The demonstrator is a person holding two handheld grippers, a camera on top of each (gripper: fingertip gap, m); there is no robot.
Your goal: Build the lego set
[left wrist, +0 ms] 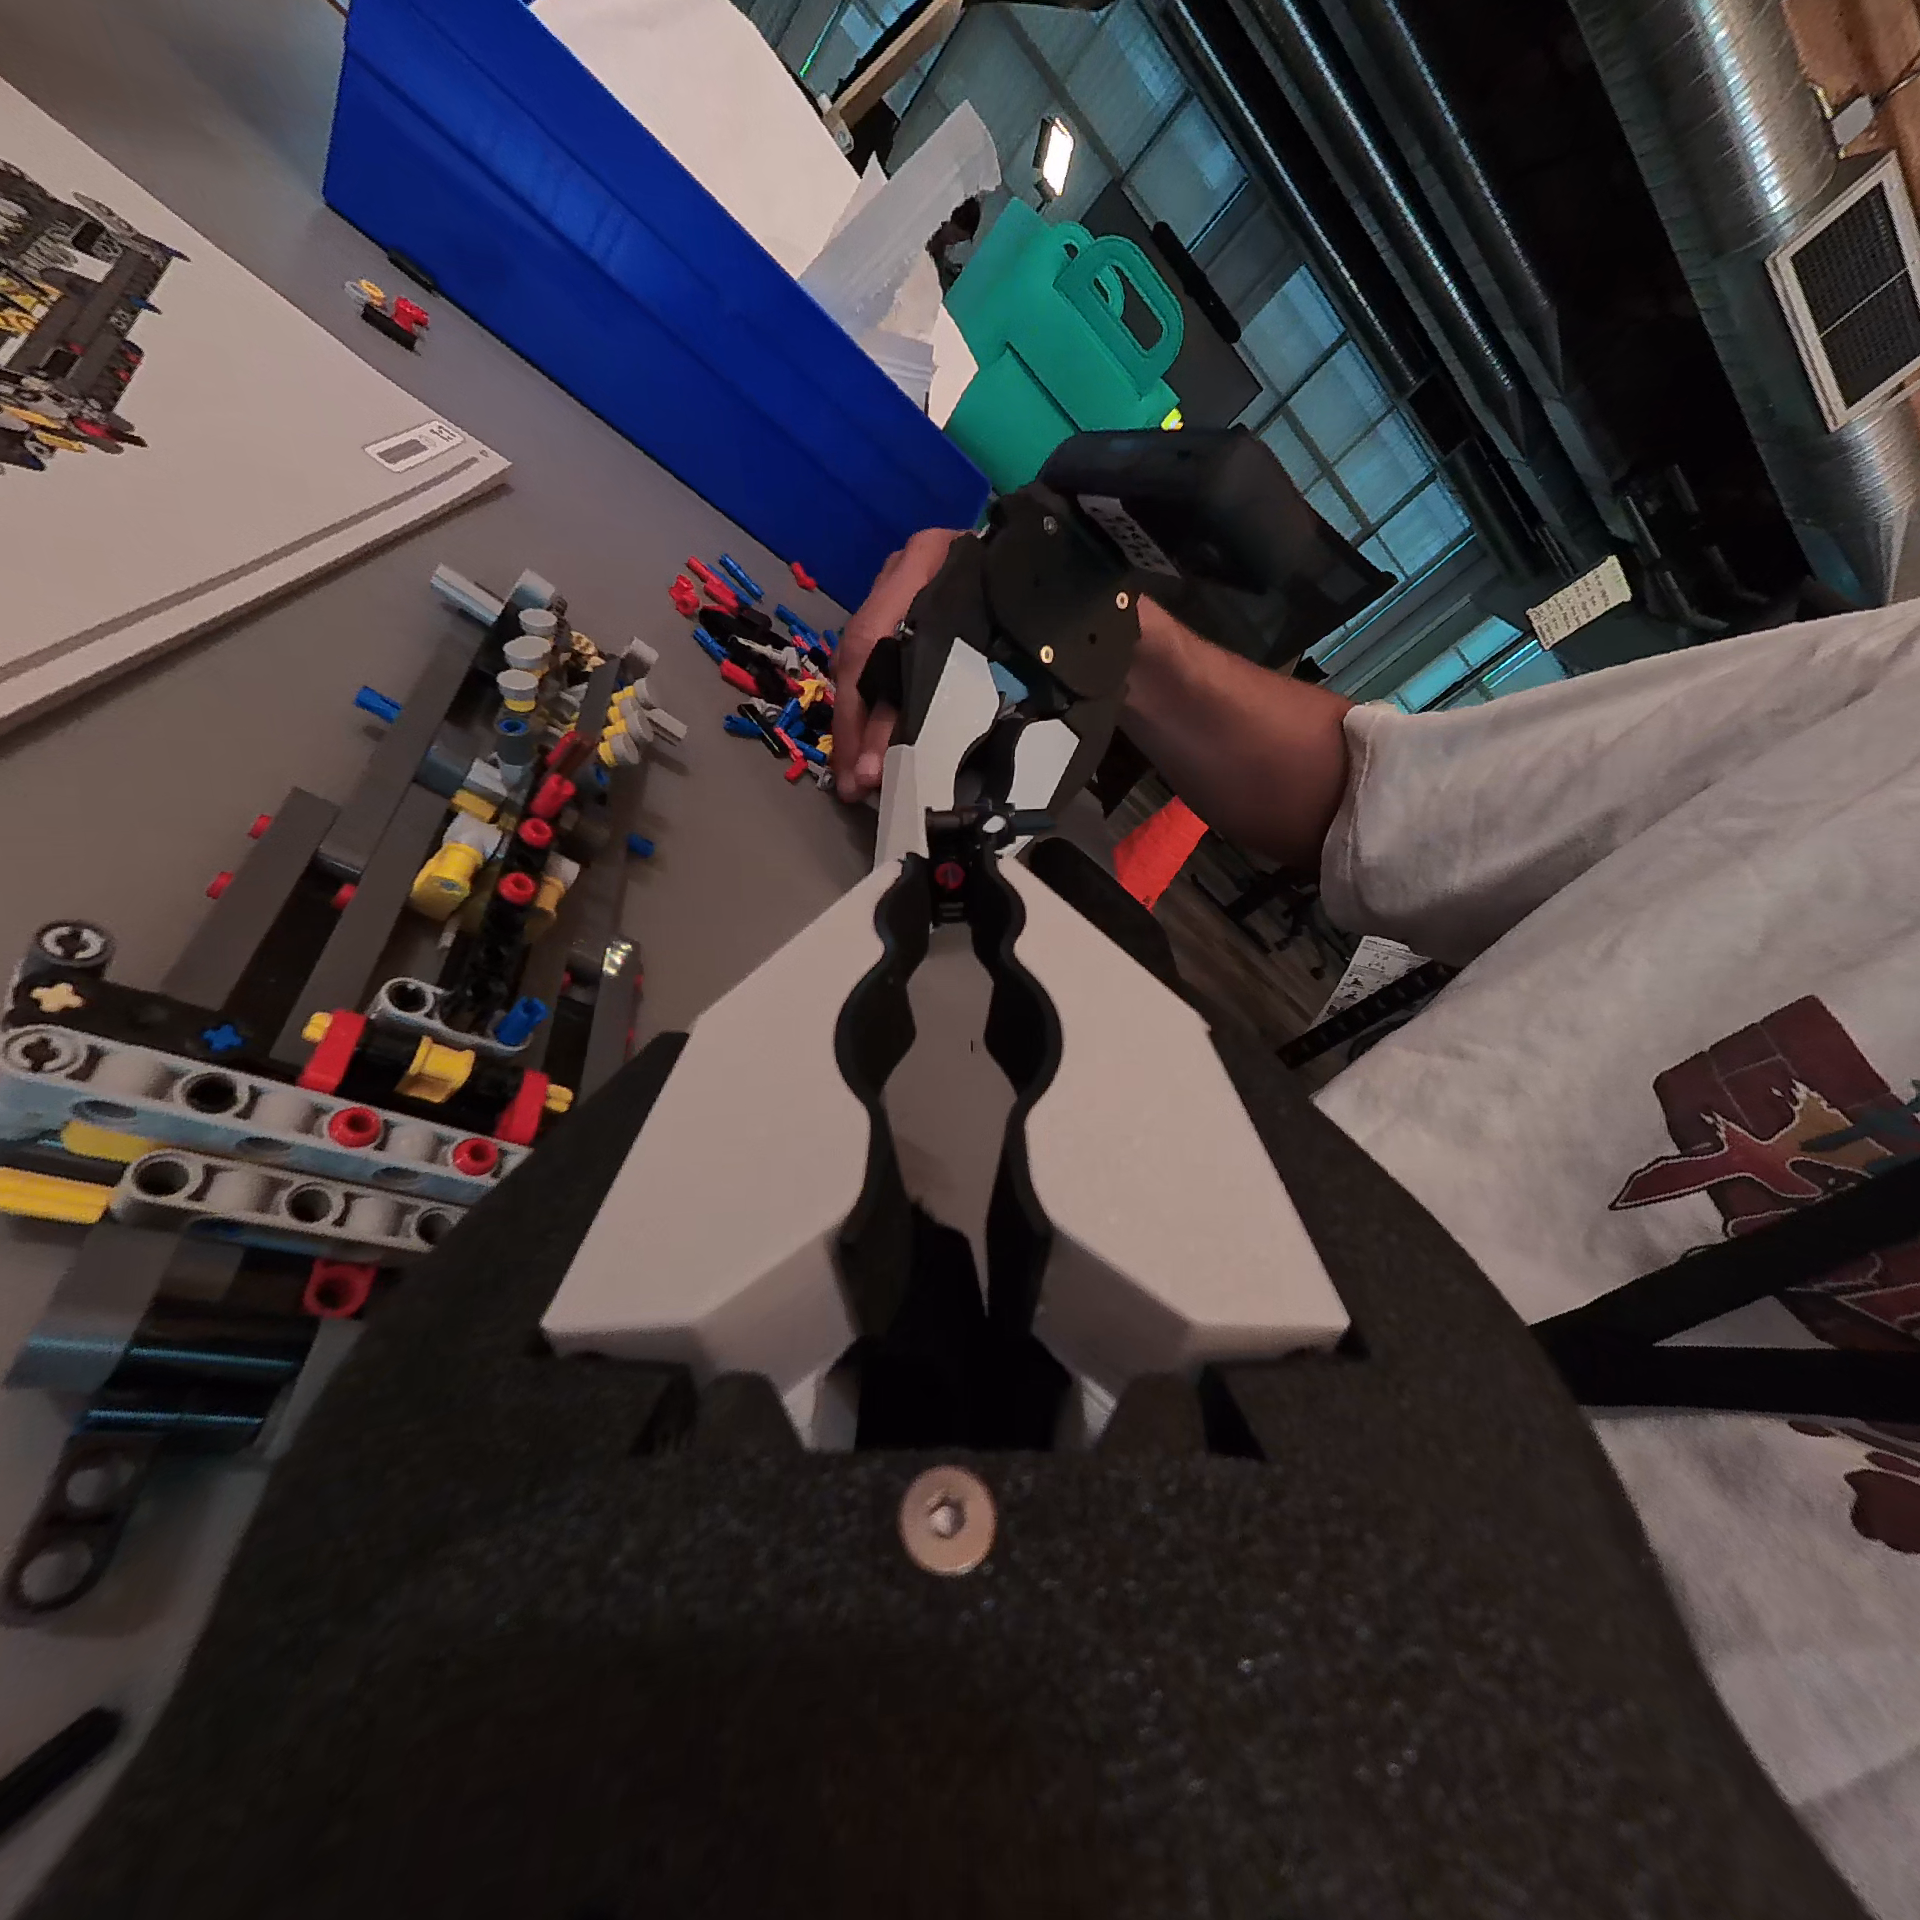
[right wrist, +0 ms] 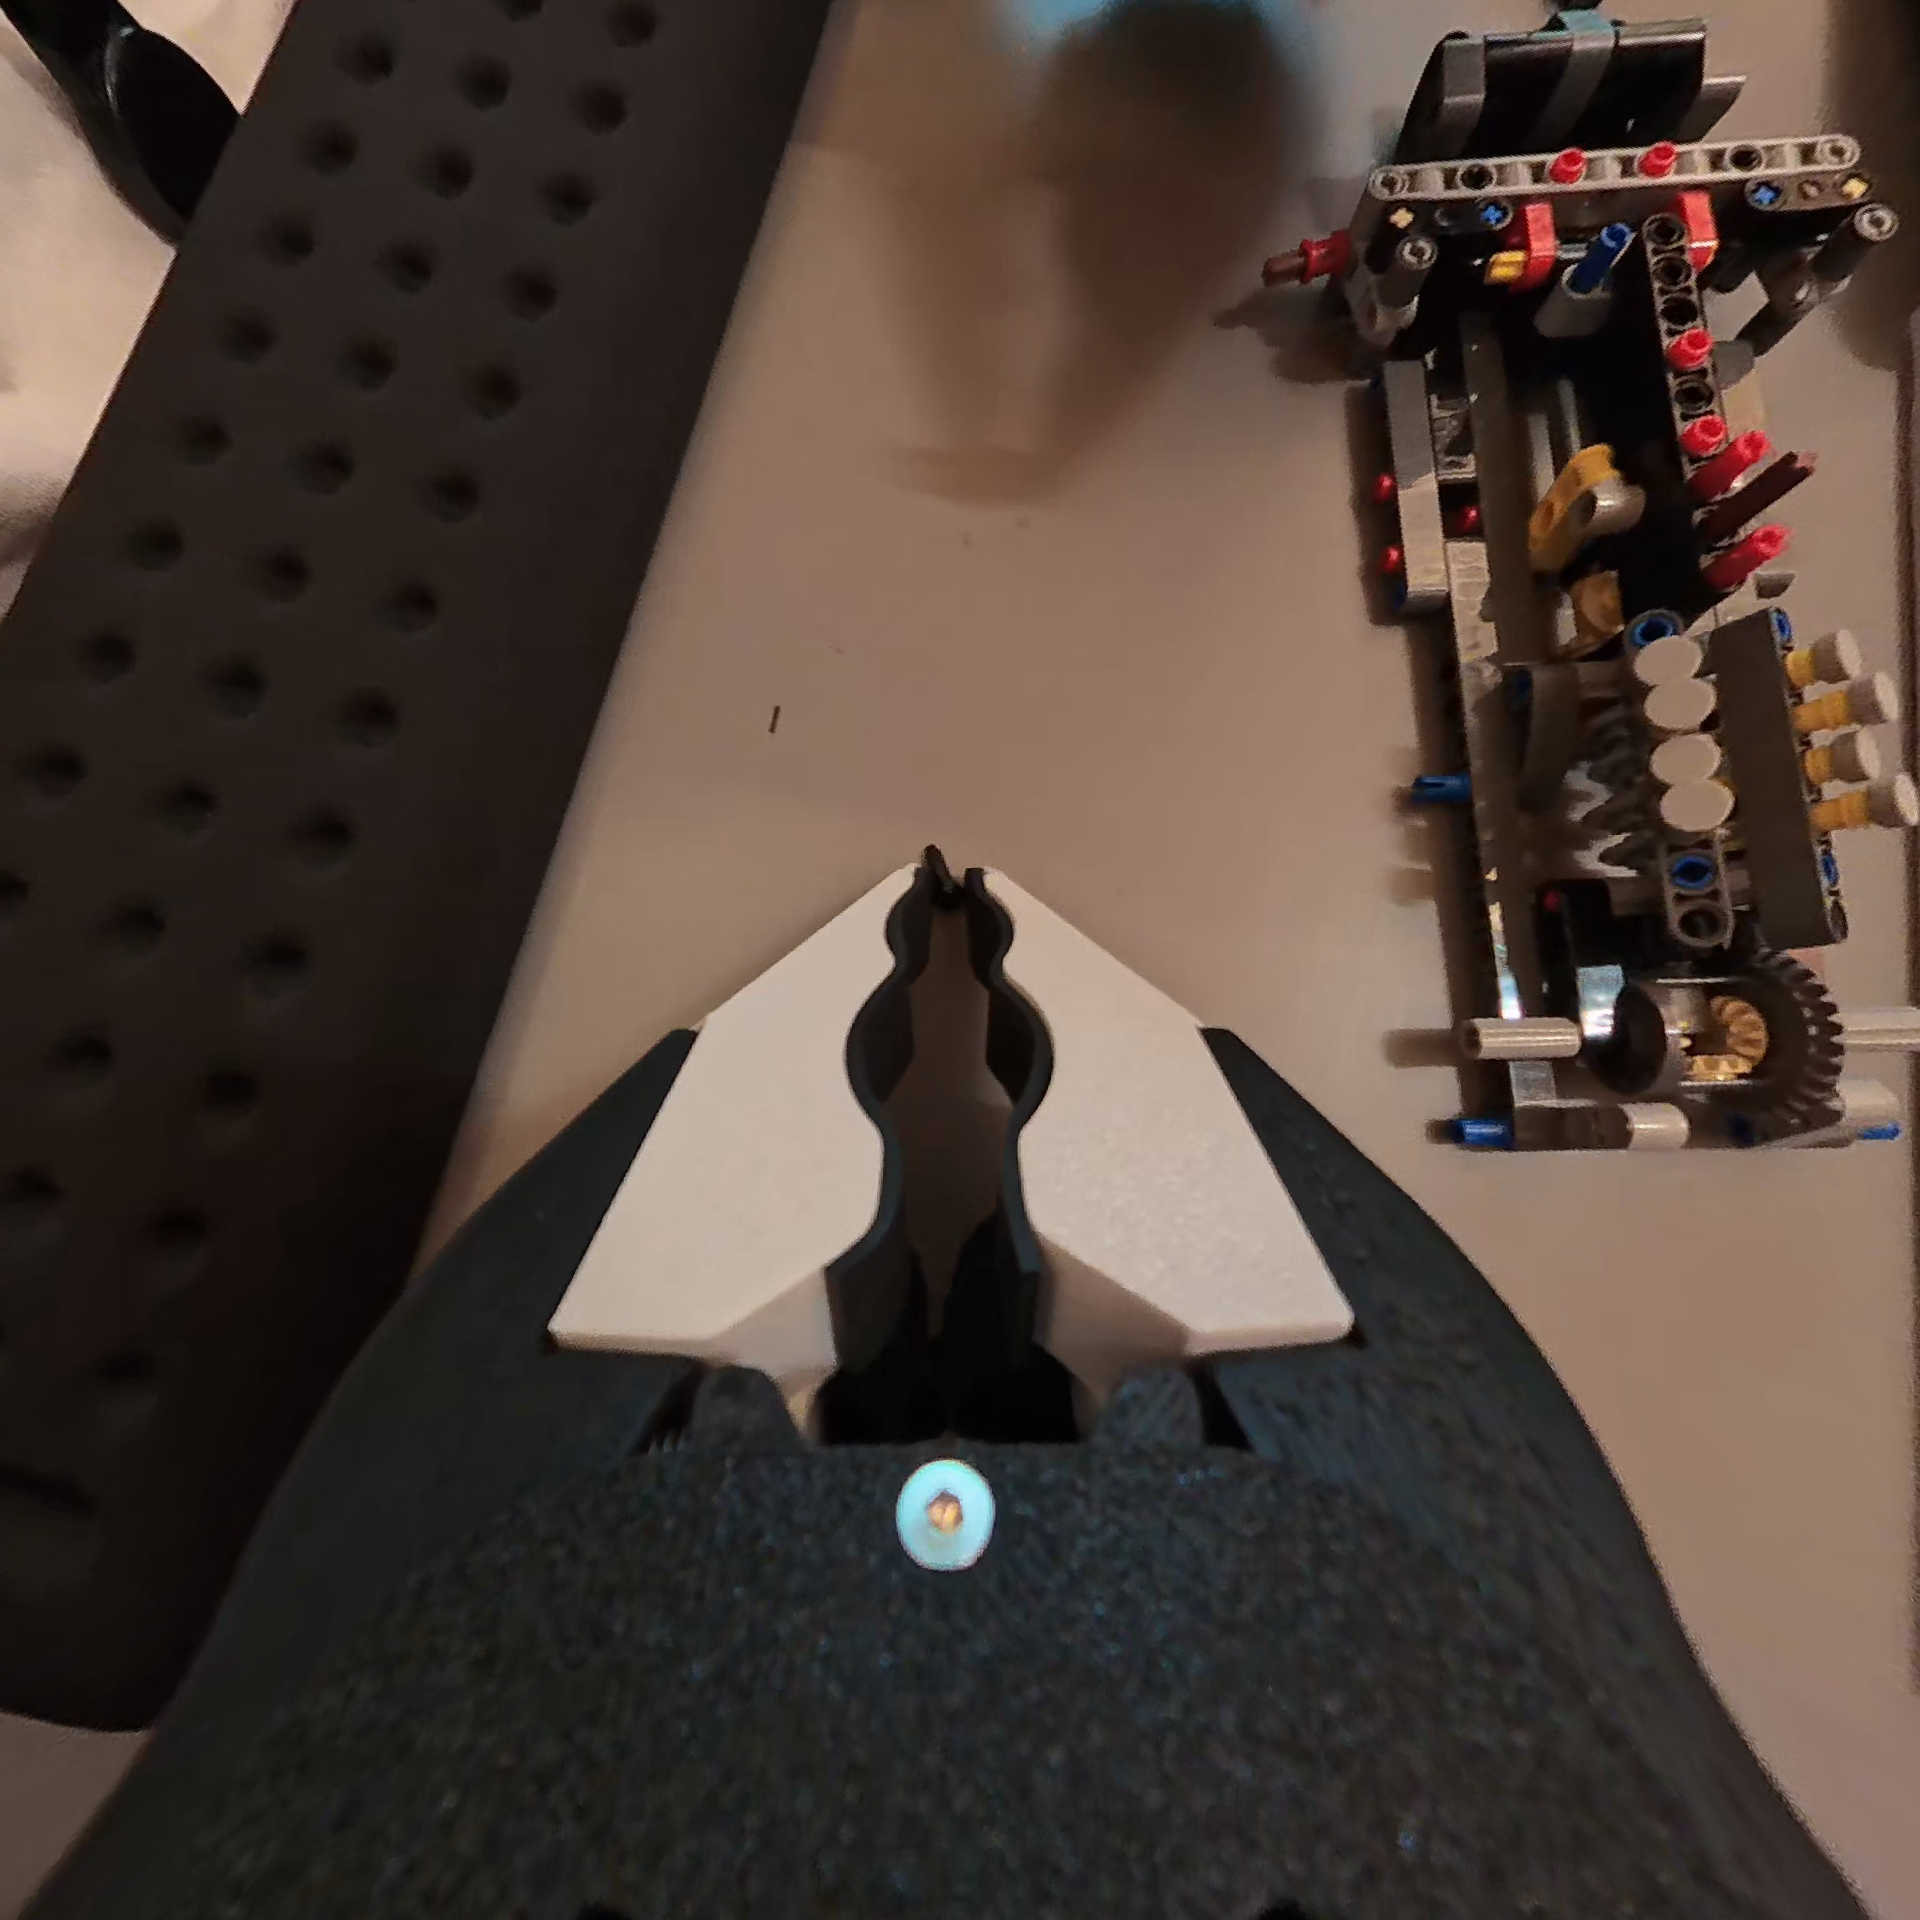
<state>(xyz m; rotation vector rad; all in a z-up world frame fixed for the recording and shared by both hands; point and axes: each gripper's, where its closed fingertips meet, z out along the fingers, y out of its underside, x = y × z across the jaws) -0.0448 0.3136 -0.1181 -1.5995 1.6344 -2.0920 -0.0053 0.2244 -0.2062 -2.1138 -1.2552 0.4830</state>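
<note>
Lego chassis [right wrist: 1621, 644] lies on worktop [right wrist: 935, 644], right of both tools. Left tool [left wrist: 948, 883] pinches small black-and-red connector piece [left wrist: 948, 878]; right tool [right wrist: 948, 878] pinches thin black pin [right wrist: 935, 862]. Risk: tiny parts, tip-only grips; misaligned mating in mid-air could twist either loose, dropping it among loose pins [left wrist: 769, 665].

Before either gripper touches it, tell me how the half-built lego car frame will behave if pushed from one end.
The lego car frame is long and narrow and would probably pivot rather than slide straight. Its crossed beams look stiff, so it should move whole. The protruding red pegs might snag or pop off.
</note>
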